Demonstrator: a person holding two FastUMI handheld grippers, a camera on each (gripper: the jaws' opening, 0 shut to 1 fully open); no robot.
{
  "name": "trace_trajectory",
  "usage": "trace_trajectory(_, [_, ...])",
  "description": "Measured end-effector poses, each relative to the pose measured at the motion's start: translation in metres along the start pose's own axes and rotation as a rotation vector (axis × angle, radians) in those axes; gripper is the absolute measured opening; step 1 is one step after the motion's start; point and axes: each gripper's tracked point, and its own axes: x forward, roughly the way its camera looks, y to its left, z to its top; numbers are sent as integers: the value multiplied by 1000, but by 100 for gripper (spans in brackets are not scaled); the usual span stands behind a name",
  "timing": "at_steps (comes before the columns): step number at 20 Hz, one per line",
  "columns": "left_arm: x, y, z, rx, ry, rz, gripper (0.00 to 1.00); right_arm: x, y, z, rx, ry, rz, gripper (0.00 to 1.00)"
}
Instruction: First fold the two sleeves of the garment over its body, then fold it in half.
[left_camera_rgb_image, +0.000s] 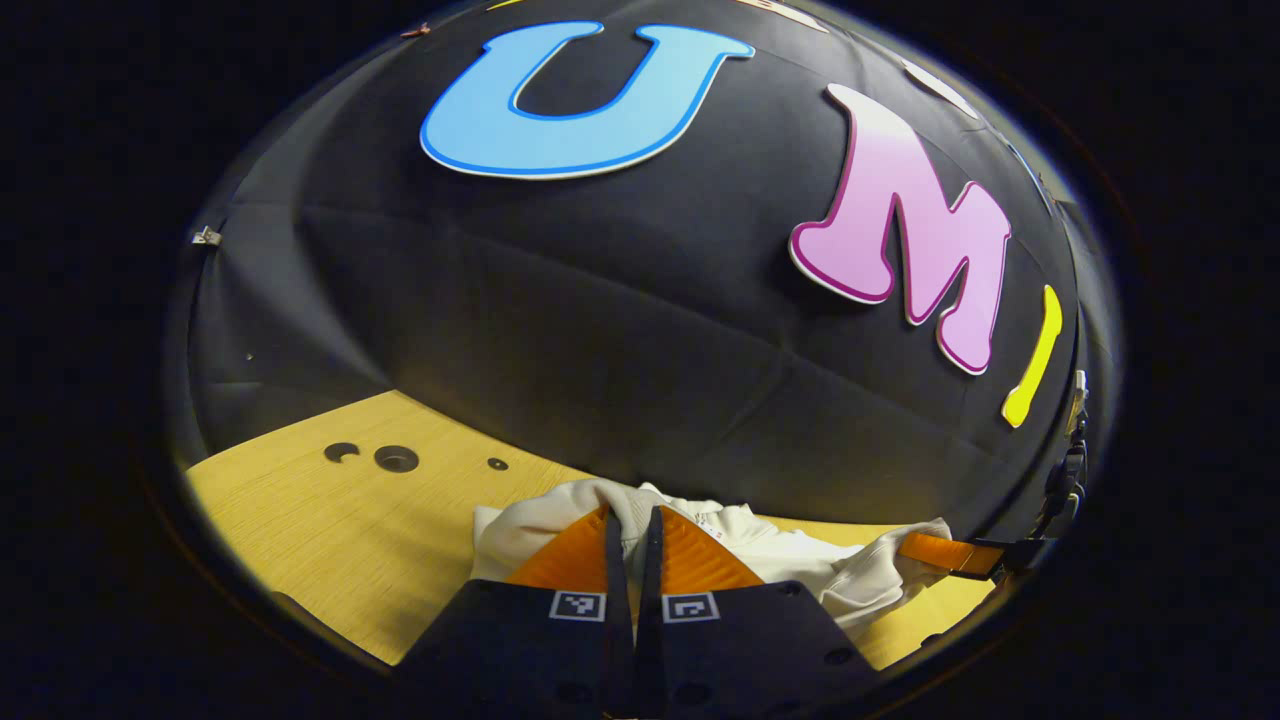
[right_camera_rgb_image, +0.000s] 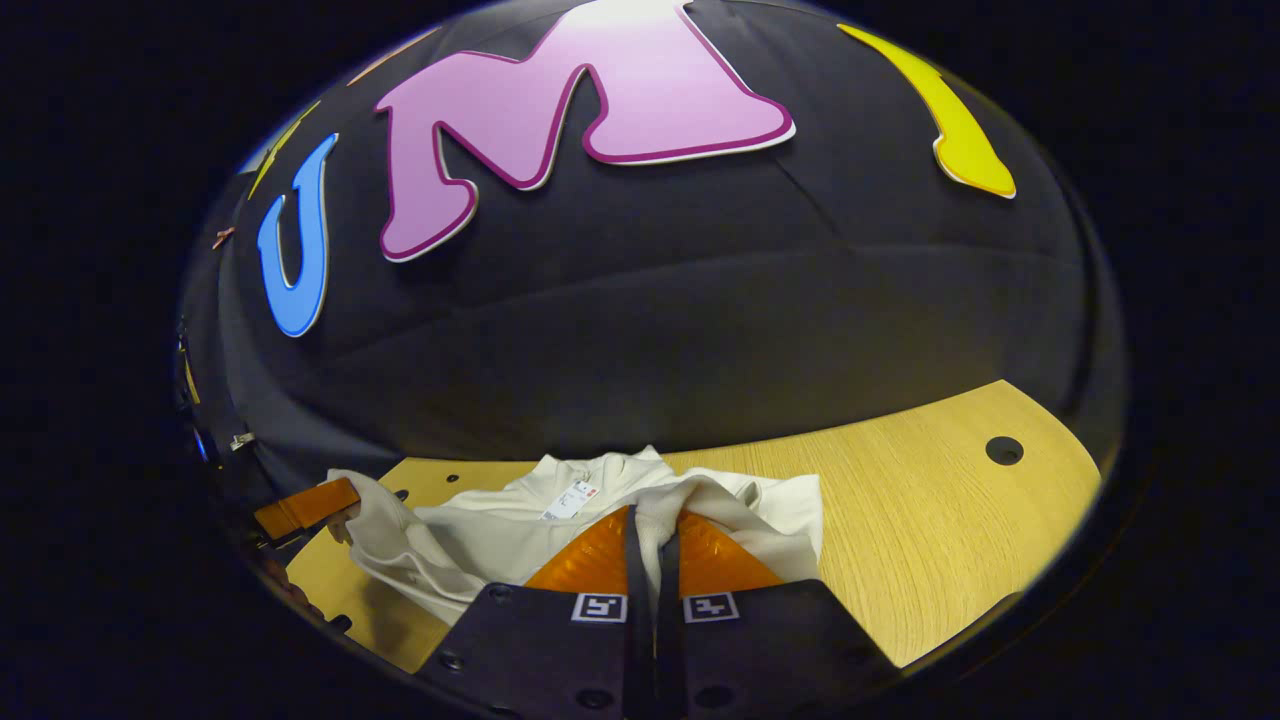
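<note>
A cream-white garment (left_camera_rgb_image: 800, 560) lies bunched on the wooden table (left_camera_rgb_image: 330, 530), lifted along its near edge. My left gripper (left_camera_rgb_image: 632, 525) is shut on a fold of that fabric, which shows in the narrow gap between the fingers. At the right of the left gripper view, the right gripper (left_camera_rgb_image: 955, 555) grips the garment's other end. In the right gripper view the garment (right_camera_rgb_image: 470, 545) spreads leftward with a paper tag (right_camera_rgb_image: 570, 500) at its collar. My right gripper (right_camera_rgb_image: 652, 530) is shut on cloth draped over its fingertips. The left gripper (right_camera_rgb_image: 305, 507) holds the garment's far left end.
The table (right_camera_rgb_image: 930, 520) runs back to the black cloth wall. Several round holes sit in the tabletop: some at the far left (left_camera_rgb_image: 395, 458) in the left gripper view, and one at the right (right_camera_rgb_image: 1003, 450) in the right gripper view.
</note>
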Motion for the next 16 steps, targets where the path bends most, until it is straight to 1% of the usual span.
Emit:
trace_trajectory(1, [12,2,0,2,4,4,6,11,-3,2,-6,-10,-17,6])
trace_trajectory(2, [23,5,-2,-4,15,10,11,18,-6,4,-9,-16,-28,6])
trace_trajectory(3, [33,9,-4,-16,28,21,6,27,-8,5,-16,-21,-41,6])
trace_trajectory(5, [51,19,-5,-13,39,58,6,43,-14,7,-31,-24,-72,6])
trace_trajectory(8, [74,25,-12,23,79,77,6,59,-21,1,-26,-15,-101,6])
trace_trajectory(9, [80,26,-18,36,104,78,6,63,-24,-2,-26,-9,-112,8])
trace_trajectory(10, [86,29,-26,49,123,79,8,65,-26,-6,-29,-4,-114,11])
trace_trajectory(11, [91,33,-30,69,136,90,10,70,-28,-13,-35,3,-114,18])
trace_trajectory(12, [94,38,-34,90,144,98,17,68,-24,-14,-35,10,-100,22])
trace_trajectory(13, [96,39,-34,105,142,103,18,69,-23,-17,-43,13,-91,46])
trace_trajectory(14, [96,41,-33,112,140,109,21,66,-23,-17,-60,14,-94,69])
trace_trajectory(15, [92,39,-28,114,130,114,32,64,-24,-15,-77,10,-92,92])
trace_trajectory(16, [91,37,-23,120,120,121,48,60,-22,-11,-94,4,-91,98])
